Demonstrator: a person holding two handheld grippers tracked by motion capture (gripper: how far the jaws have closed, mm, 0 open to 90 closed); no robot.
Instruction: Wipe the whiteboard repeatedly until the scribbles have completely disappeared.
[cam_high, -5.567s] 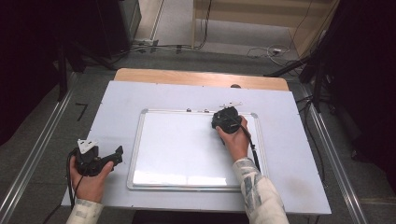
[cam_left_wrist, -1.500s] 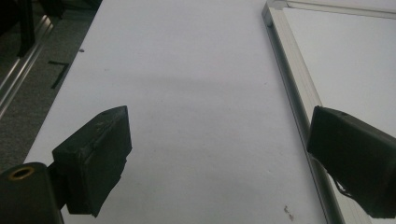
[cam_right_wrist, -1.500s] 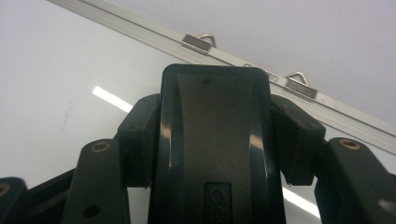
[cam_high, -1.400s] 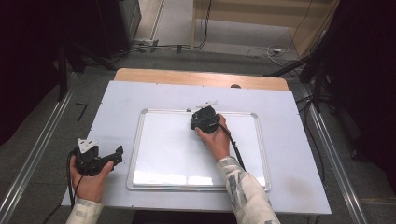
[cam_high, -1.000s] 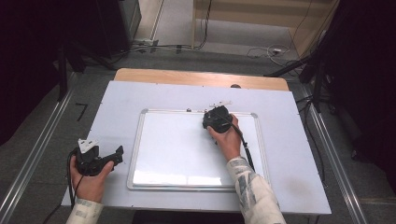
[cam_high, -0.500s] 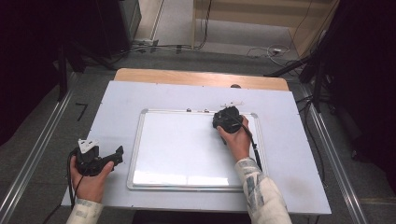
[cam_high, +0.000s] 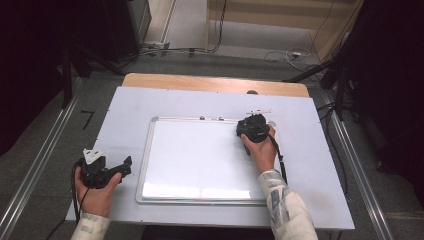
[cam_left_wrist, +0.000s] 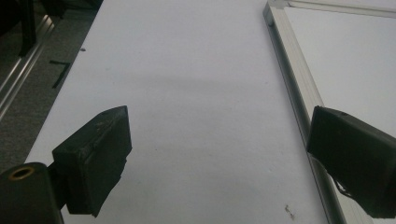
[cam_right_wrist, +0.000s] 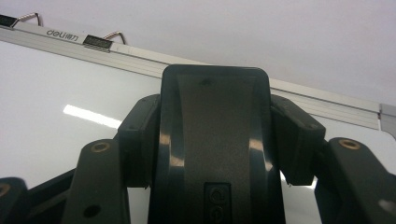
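Clamped in the right gripper (cam_right_wrist: 215, 140): a glossy black plastic eraser block with rounded corners (cam_right_wrist: 215, 140), smooth and faintly ridged down its middle, a small embossed logo near its close end. Squeezed from both sides by the matte black pads (cam_right_wrist: 140, 140), long axis in line with the jaws, rounded end pointing away toward the far frame rail. Pressed down onto a rectangular white glossy whiteboard with a brushed aluminium frame (cam_high: 200, 155), at its far right corner, just short of the far rail. Seen from above, right gripper (cam_high: 254, 129) over that corner, gripped by the right hand (cam_high: 261, 150), a patterned sleeve trailing toward the near edge. Two small metal spring clips (cam_right_wrist: 99, 41) on the far rail, to the left of the eraser. Board laid flat, long side running left to right, on a matte pale sheet covering the table (cam_high: 130, 107), a strip of bare wood showing at the far edge. Left gripper (cam_high: 107, 170) held in the left hand (cam_high: 95, 192) near the board's near left corner, just off the frame; jaws spread wide with nothing between them, blocky rubbery pads (cam_left_wrist: 95, 161) hanging over the plain sheet.
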